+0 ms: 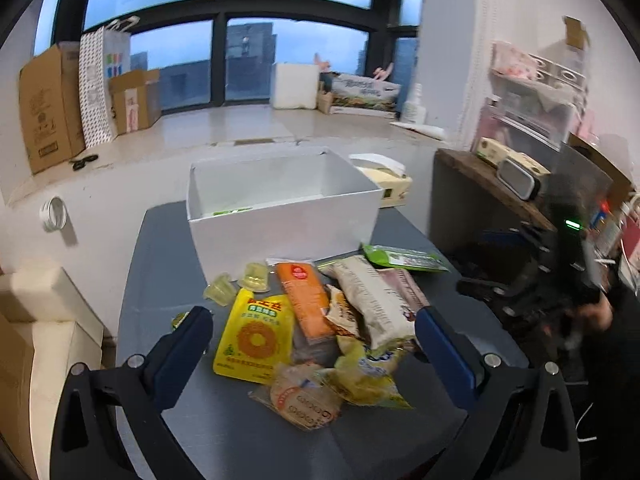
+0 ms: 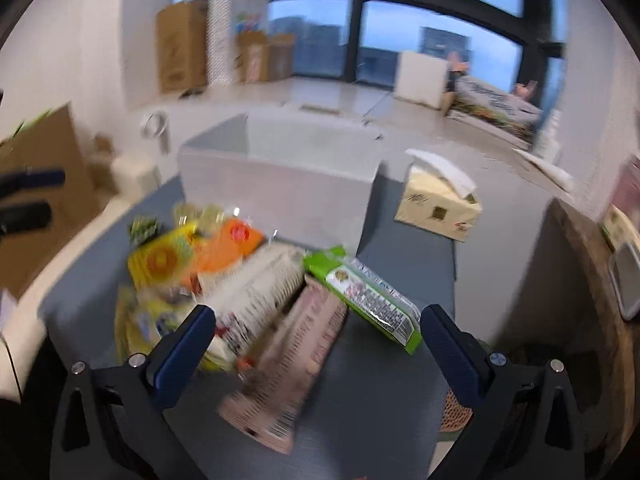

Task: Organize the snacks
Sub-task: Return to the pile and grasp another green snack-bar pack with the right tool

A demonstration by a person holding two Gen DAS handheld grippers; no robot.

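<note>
Yellow pouch sits left in the heap, orange pack mid, green bar right, white box behind. Left gripper & right gripper both gape wide, holding nothing. Risk: overlapping wrappers, so a pinch may drag neighbours off the table.

The right wrist view is smeared by motion: print on the pink packet and green packet is unreadable. In the left wrist view, the white box hides most of its contents, and the right claw is a dark blur.
</note>
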